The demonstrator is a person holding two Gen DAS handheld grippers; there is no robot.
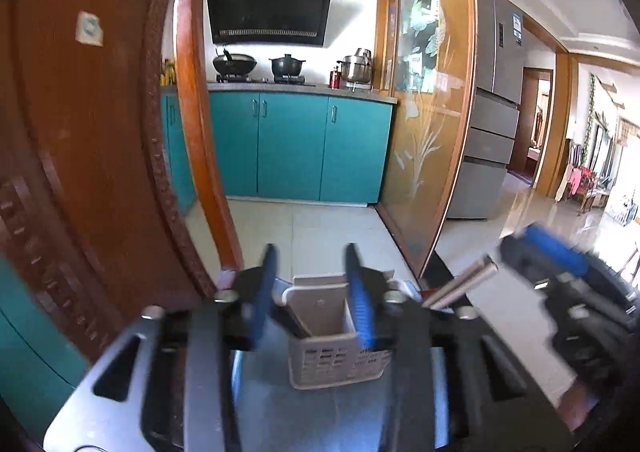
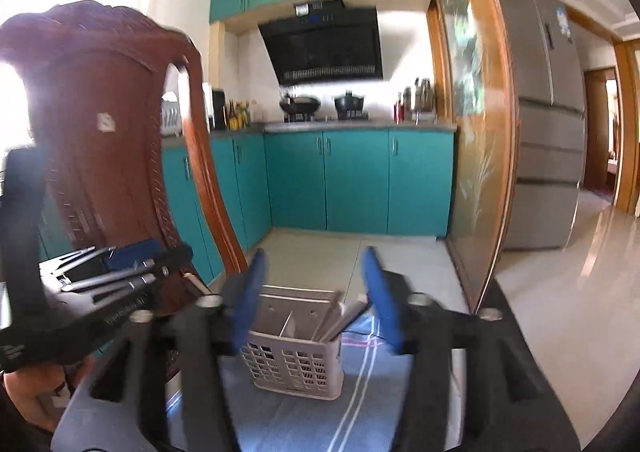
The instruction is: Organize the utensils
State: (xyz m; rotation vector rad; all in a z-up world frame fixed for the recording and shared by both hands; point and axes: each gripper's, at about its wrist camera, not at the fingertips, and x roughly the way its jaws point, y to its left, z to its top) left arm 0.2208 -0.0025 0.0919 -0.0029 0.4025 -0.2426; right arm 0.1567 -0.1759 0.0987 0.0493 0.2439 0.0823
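Observation:
A grey slotted utensil basket [image 1: 336,356] [image 2: 296,364] stands on a blue striped cloth [image 2: 360,380]. My left gripper [image 1: 311,252] is open, and its blue fingers [image 1: 360,300] flank the basket's top with nothing pressed between them. My right gripper [image 2: 315,252] is open too, hanging over the same basket. Metal utensil handles [image 2: 340,318] [image 1: 464,284] lean in the basket's right compartment. In each view the other gripper [image 1: 544,256] [image 2: 136,256] shows blurred at the side. Several silver handles [image 2: 104,276] show beside the left gripper; what they rest on I cannot tell.
A carved wooden chair back [image 1: 100,140] [image 2: 100,124] rises close on the left. Beyond lie a tiled floor [image 1: 328,228], teal cabinets [image 2: 356,180] with a stove, a glass partition [image 1: 428,112] and a fridge [image 2: 548,112]. A hand [image 2: 40,384] grips the left tool.

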